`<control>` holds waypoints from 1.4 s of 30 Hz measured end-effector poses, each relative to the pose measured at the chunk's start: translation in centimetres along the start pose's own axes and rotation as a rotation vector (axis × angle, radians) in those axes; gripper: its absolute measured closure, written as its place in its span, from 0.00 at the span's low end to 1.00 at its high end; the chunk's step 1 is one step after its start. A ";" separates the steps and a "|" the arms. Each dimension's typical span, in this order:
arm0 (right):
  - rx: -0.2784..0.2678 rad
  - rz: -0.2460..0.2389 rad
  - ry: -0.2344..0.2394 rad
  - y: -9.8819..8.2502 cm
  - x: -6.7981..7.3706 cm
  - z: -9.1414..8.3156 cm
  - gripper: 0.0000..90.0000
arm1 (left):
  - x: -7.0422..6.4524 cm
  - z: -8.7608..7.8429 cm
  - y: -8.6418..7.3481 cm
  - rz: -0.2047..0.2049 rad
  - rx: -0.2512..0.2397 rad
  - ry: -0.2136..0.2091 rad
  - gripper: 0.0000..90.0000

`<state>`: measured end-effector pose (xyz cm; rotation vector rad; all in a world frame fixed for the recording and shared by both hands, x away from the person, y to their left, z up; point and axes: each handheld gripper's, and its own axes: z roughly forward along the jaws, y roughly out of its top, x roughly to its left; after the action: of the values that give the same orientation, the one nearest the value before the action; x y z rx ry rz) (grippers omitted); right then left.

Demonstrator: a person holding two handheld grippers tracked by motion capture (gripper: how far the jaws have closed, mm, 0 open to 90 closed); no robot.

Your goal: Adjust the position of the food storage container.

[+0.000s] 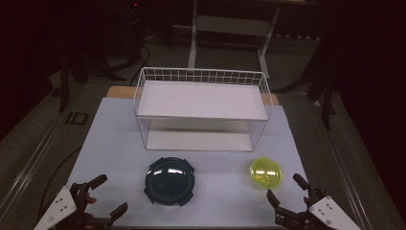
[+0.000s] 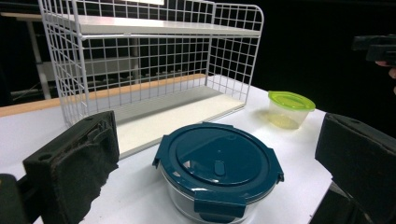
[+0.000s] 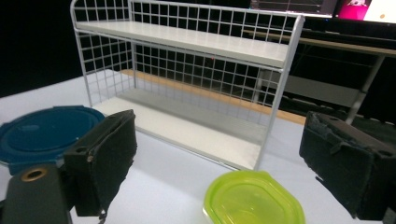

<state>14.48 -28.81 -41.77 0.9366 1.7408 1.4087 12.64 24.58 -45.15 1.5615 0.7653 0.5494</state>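
left hand-held gripper [image 1: 109, 195] sat at the near left edge of the desk [image 1: 110, 139], jaws spread wide, nothing between them. its own view looked between the two black pads [image 2: 77, 163] at the round container. right hand-held gripper [image 1: 287, 188] sat at the near right edge, jaws likewise apart and empty; pads [image 3: 105, 156] framed the small tub just ahead of it.

round glass container with dark teal clip lid [image 1: 169, 180] [image 2: 217, 165] stood on the desk near centre, a little right of and beyond the left hand-held gripper, apart from it. lid on, clips down as far as could be seen. its edge also appeared at the left of the right gripper view [image 3: 44, 133].

small tub with yellow-green lid [image 1: 265, 172] [image 2: 289, 108] [image 3: 254, 198] stood to the right of the teal container, well apart from it, just beyond the right hand-held gripper, not touching it.

further back: white two-tier wire rack [image 1: 201, 108] [image 2: 144, 70] [image 3: 187, 79], upright, both shelves bare. it stood behind both containers, clear of each.

beyond the desk, dark floor and a pale frame [image 1: 230, 33].
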 end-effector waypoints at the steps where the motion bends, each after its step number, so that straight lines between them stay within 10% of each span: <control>1: -0.006 0.004 0.002 0.1 0.0 0.0 0.12 | 0.0 0.0 0.0 0.000 0.000 0.000 0.00; 23: -0.012 0.018 0.015 1.1 0.5 -0.1 0.12 | -0.7 0.7 2.1 0.033 0.037 -0.091 0.05; 35: -0.008 0.025 0.016 0.9 0.4 0.0 0.12 | -0.9 2.8 0.2 0.028 0.215 -0.124 0.39; 42: -0.001 0.025 0.027 0.7 0.4 0.2 0.12 | -0.6 4.5 -2.1 0.025 0.430 -0.102 0.68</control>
<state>14.50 -28.26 -41.13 0.9462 1.7534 1.4445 15.17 21.23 -47.79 1.9808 0.8227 0.3306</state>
